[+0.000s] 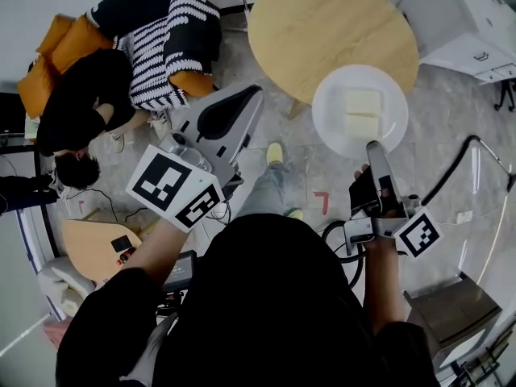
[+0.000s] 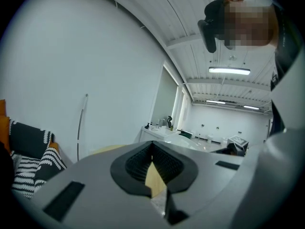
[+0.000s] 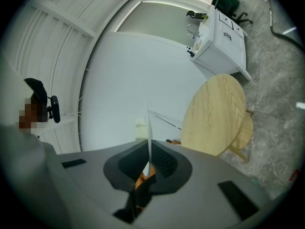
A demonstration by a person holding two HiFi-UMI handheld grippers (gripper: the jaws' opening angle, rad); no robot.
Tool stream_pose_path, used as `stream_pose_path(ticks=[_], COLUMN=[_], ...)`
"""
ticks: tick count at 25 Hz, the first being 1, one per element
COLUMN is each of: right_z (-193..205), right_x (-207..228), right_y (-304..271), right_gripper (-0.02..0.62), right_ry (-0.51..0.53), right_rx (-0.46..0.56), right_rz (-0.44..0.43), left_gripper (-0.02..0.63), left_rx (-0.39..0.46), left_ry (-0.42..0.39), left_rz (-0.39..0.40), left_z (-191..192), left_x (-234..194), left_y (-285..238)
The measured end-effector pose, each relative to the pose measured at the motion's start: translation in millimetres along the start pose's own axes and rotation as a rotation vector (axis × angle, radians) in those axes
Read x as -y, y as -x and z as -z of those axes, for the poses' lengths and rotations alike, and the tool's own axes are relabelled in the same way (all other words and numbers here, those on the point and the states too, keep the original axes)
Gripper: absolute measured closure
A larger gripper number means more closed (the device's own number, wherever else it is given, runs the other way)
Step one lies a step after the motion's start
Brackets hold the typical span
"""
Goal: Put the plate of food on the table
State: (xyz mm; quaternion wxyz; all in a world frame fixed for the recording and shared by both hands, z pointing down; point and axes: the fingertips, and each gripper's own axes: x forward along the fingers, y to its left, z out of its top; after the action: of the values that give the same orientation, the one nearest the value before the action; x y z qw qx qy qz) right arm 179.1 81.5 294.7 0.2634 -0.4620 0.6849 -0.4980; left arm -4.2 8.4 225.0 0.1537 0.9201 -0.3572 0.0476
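Observation:
A white plate (image 1: 322,107) carries two pale slabs of food (image 1: 363,101). It hangs partly over the near edge of a round wooden table (image 1: 322,22). My right gripper (image 1: 374,145) is shut on the plate's near rim. In the right gripper view the plate (image 3: 148,128) shows edge-on as a thin white line between the jaws, with the table (image 3: 214,113) beyond to the right. My left gripper (image 1: 256,93) is held to the left of the table with its jaws together and nothing between them. The table's edge (image 2: 107,149) peeks over the left gripper's body.
A sofa with striped and orange cushions (image 1: 161,31) stands at the back left, and a person in black (image 1: 81,103) is beside it. A white cabinet (image 1: 476,22) is at the back right. A low wooden board (image 1: 93,244) and a dark cable (image 1: 459,168) lie on the stone floor.

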Motion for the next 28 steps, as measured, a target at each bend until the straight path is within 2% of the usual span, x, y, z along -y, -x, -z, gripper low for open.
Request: stream_pose_path(ticks=[16,28], right_z=[-15.4,-13.8], right_x=[-0.7,2.2], right_y=[-84.0,-126.6], right_gripper=[0.578,0.578], right_ry=[-0.001,-0.031], right_rx=[-0.017,-0.053], right_rz=[0.016,-0.003], left_gripper=[0.598,0.598], left_rx=[-0.030,-0.032], left_ry=[0.032,0.055], left_rz=[0.018,-0.024], left_z=[-10.1,-13.4], left_x=[-71.8,-112.1], left_y=[-40.7,-42.5])
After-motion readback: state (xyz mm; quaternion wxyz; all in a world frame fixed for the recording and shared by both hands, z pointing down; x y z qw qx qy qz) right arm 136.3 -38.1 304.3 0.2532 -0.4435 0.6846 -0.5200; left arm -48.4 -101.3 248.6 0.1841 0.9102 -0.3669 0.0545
